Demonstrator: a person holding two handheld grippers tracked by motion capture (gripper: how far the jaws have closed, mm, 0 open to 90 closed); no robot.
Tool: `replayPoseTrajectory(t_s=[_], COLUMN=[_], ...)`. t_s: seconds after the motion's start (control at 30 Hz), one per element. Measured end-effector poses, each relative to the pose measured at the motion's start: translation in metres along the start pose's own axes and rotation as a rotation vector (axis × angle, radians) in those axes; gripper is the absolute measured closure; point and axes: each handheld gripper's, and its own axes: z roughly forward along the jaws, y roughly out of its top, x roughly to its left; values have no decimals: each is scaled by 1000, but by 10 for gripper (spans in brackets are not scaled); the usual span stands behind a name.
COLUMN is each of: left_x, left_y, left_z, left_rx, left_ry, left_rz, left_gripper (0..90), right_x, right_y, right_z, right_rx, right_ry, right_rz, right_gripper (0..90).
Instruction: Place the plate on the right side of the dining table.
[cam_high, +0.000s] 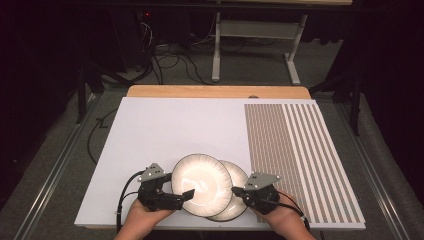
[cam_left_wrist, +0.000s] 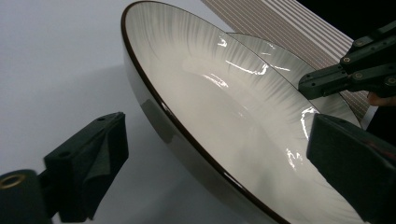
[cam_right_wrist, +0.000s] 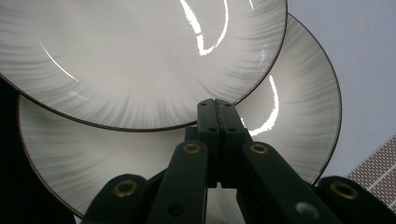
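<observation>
the left claw (cam_high: 186, 194) stands wide open astride the upper plate's (cam_high: 202, 181) rim, pads not pressing. the right claw (cam_high: 235, 190) is fully closed, its tip over the lower plate (cam_high: 239, 175) and empty.

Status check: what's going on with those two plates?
Left hand-held gripper open, jaws astride the top plate rim. Right hand-held gripper shut, tips over the bottom plate. Nothing in the way.

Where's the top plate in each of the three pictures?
High view: top plate lies bottom centre, between both grippers.
Left gripper view: top plate is central, rim between the jaws.
Right gripper view: top plate runs across the top.
Shared landmark: striped mat.
</observation>
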Motion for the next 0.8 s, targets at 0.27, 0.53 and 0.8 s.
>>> replayPoseTrajectory(t_s=[0.27,0.53,0.8], left_x=[-2,4,8], left_y=[0,0,1], left_z=[3,0,0], left_rx=[30,44,50], left_ry=[-41,-22,-24], left_rz=[-21,-71,-125], left_gripper=[246,430,520], right_x=[0,0,-2], right_y=[0,0,-2], right_z=[0,0,-2], right_rx=[-2,-5,-8], right_ry=[-2,-10,-15], right_rz=[-1,1,5], right_gripper=[900,900,900])
